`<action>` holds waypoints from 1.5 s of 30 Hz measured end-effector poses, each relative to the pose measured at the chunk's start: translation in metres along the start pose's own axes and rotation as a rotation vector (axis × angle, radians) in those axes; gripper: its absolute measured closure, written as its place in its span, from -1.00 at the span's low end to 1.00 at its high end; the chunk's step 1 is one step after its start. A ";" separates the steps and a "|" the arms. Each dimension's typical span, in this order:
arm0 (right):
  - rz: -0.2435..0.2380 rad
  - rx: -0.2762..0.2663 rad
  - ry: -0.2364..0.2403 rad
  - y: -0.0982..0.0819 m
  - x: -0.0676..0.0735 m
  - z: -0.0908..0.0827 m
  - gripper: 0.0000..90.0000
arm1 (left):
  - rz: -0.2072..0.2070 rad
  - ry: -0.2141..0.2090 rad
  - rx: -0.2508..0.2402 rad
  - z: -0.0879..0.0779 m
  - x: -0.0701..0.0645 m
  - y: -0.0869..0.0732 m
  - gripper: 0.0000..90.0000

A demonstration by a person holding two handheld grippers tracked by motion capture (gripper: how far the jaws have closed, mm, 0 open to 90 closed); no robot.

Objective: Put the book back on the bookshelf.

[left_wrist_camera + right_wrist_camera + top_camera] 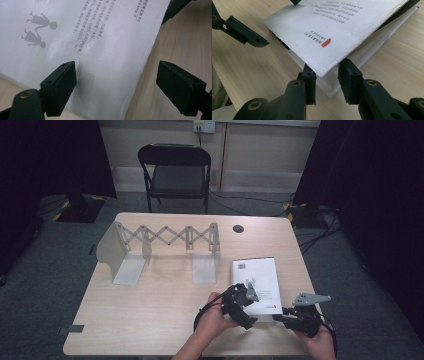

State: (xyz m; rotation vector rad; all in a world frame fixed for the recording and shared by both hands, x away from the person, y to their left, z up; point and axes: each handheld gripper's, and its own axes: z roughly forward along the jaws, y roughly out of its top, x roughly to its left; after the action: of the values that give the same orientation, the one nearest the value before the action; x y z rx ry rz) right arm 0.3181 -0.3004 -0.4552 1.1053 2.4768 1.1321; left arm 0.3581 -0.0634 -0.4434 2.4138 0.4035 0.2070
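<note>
The book [256, 282] lies flat near the front right of the table [150, 320], well apart from the folding rack [165, 240]. The right hand-held gripper [327, 71] pinches the near corner of the cover, lifted clear of the pages. The left hand-held gripper [116, 75] hovers spread over the cover, pressing nothing. To do this well, I'd say the right should keep its pinch light and raise slowly while the left slides under the lifted edge, without creasing it.
</note>
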 end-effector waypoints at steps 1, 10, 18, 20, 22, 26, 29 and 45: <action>-0.001 -0.003 0.001 0.000 0.000 0.000 0.51 | 0.004 0.001 0.004 0.001 0.000 0.001 -0.64; -0.008 -0.009 0.000 0.003 0.000 -0.001 0.51 | 0.007 0.076 -0.030 0.008 -0.002 0.003 -0.67; -0.004 -0.013 -0.002 0.005 0.001 -0.003 0.51 | 0.052 0.142 -0.004 0.018 -0.008 0.005 -0.87; -0.002 -0.012 0.001 0.005 0.001 -0.003 0.51 | 0.047 0.143 0.000 0.020 -0.009 0.006 -0.95; -0.003 -0.012 0.000 0.006 0.001 -0.003 0.51 | 0.058 0.160 0.001 0.022 -0.011 0.006 -0.96; 0.003 -0.021 0.000 0.007 0.002 -0.003 0.51 | 0.065 0.172 -0.006 0.024 -0.009 0.006 -0.99; 0.020 -0.034 0.010 0.008 0.002 -0.004 0.51 | 0.064 0.188 -0.007 0.025 -0.009 0.006 -0.99; 0.040 -0.049 0.009 0.006 0.001 -0.003 0.25 | 0.120 0.235 -0.014 0.016 -0.014 0.006 -0.46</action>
State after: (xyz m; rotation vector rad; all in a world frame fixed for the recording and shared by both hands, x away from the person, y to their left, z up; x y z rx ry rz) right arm 0.3192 -0.2990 -0.4488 1.1440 2.4303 1.2045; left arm 0.3504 -0.0817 -0.4521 2.4088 0.3598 0.5487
